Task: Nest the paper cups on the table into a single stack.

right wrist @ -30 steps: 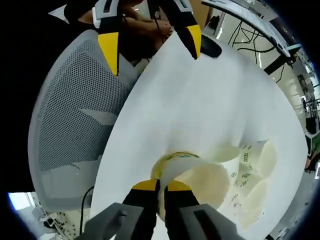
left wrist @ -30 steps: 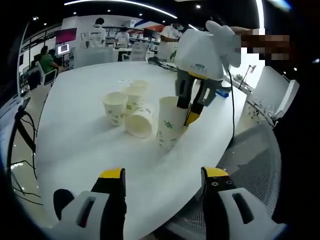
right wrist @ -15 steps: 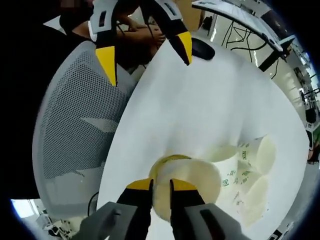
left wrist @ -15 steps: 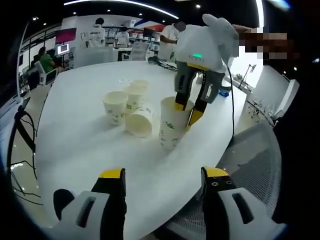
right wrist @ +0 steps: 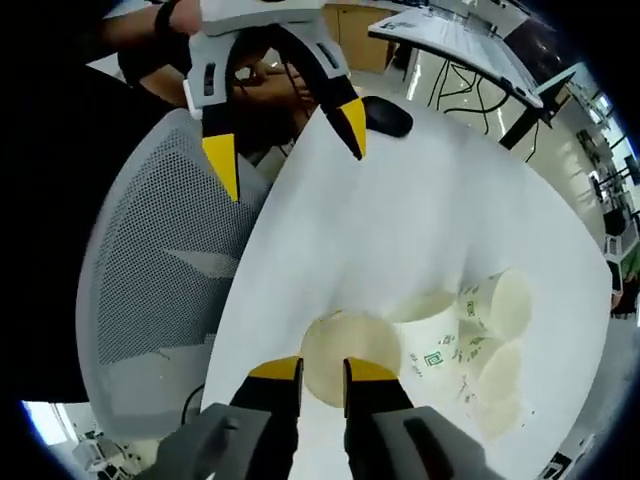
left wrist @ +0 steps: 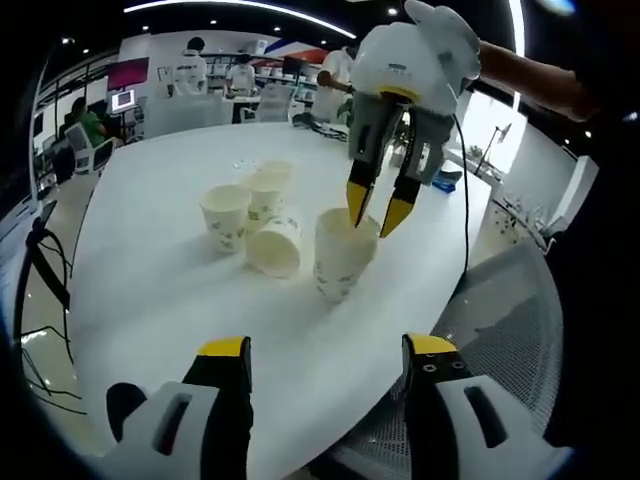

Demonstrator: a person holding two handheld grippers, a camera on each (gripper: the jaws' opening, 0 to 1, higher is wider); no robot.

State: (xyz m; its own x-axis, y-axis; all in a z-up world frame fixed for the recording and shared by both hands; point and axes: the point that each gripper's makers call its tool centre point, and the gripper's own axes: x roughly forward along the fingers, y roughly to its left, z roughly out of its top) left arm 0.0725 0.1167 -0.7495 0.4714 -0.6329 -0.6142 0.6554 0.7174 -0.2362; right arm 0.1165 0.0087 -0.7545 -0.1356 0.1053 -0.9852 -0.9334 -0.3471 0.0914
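The right hand-held gripper (left wrist: 382, 207) hangs just above the rim of the upright paper cup stack (left wrist: 342, 256), its yellow-tipped jaws only a little way apart and holding nothing, with the tips just over the cup mouth. From the right gripper view you look straight down past that same right hand-held gripper (right wrist: 322, 369) into the open mouth of the cup stack (right wrist: 348, 349), jaws narrow and not touching the rim as far as I can tell. Just to the left of the stack, going by the left gripper view, a tipped-over paper cup (left wrist: 274, 250) lies on its side on the white surface (left wrist: 160, 290), and beyond it stand three more upright cups (left wrist: 250, 200) bunched close together. The left hand-held gripper (left wrist: 326, 352) sits low at the near edge of the surface, jaws wide and empty, well apart from the cups. A grey mesh chair (right wrist: 160, 260) is tucked beside the surface, under the left hand-held gripper (right wrist: 285, 135).
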